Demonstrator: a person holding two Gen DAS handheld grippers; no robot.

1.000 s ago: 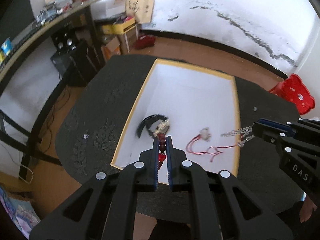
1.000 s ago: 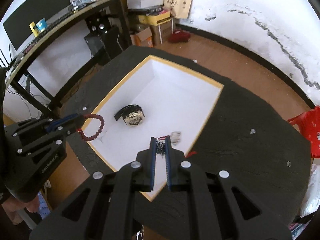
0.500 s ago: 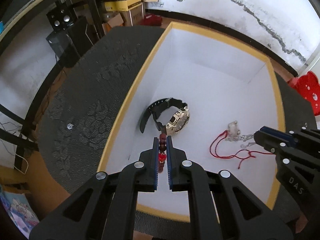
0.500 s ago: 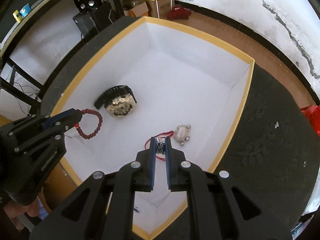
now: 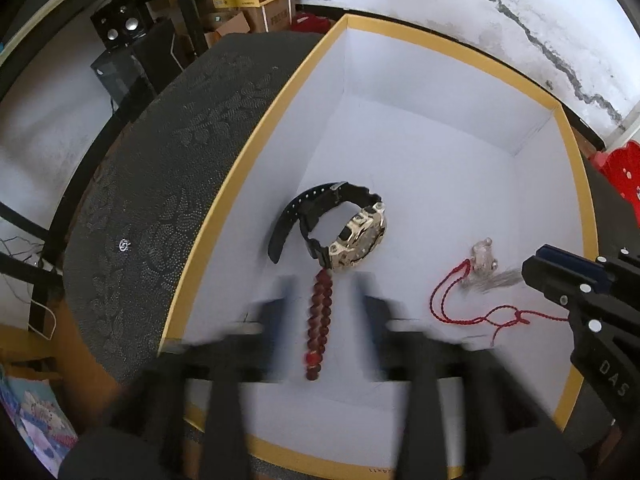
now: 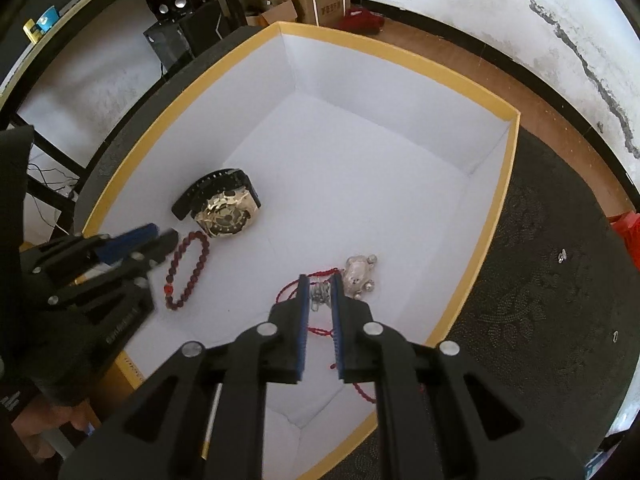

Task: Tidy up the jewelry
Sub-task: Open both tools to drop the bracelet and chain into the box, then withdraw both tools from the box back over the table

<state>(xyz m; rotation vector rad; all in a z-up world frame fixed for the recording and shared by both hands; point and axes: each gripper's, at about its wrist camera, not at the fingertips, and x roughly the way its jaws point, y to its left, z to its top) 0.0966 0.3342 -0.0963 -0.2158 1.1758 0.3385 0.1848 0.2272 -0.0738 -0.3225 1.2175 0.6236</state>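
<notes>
Left tongs (image 5: 322, 292): spread wide and motion-blurred; the red bead bracelet (image 5: 319, 325) lies loose between the fingers on the box floor, its far end touching the watch (image 5: 352, 236).
Right tongs (image 6: 320, 294): nearly closed on a silver chain (image 6: 319, 295); its silver charm (image 6: 357, 274) and red cord (image 5: 472, 312) rest on the box floor.
Box (image 6: 486, 208): white inside, yellow rim, holding all the jewelry.
Surface (image 5: 152, 168): round, covered in dark patterned cloth.
Room: cracked white wall, cardboard boxes, speakers, red stool.
</notes>
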